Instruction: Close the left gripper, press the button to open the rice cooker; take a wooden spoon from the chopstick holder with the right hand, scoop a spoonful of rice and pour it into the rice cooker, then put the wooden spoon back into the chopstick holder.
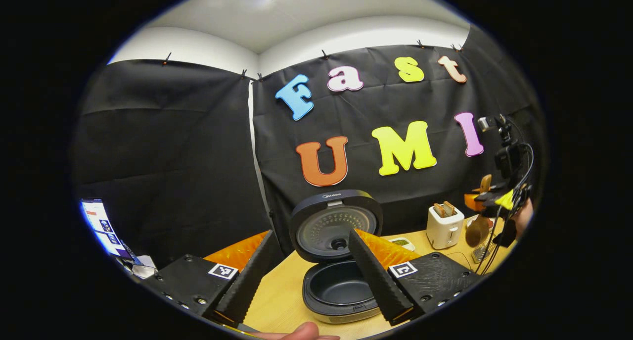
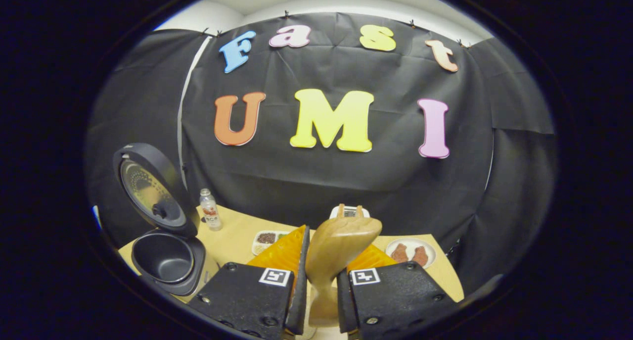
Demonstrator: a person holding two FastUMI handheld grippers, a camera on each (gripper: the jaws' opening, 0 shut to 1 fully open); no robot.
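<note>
On the table, cooker (image 1: 338, 251) lid up, spoon (image 2: 332, 261) clamped in my R gripper (image 2: 319, 285).

L gripper view: my L gripper (image 1: 316, 275) spread wide w/ nothing between the fingers, hovering over the tan table (image 1: 282, 295) just in front of the cooker; pot inside looks dark, can't tell if any rice is in it. Toaster (image 1: 444, 225) stands to the cooker's right, and past it the R gripper (image 1: 499, 201) shows w/ the spoon's bowl hanging under it. R gripper view: both fingers press the spoon's handle, bowl end upright above them; cooker at far left, bottle (image 2: 210, 210) beside its raised lid, food tray (image 2: 267, 240) and plate (image 2: 411, 252) further back, toaster partly hidden behind the spoon. Holder: can't pick it out.
</note>
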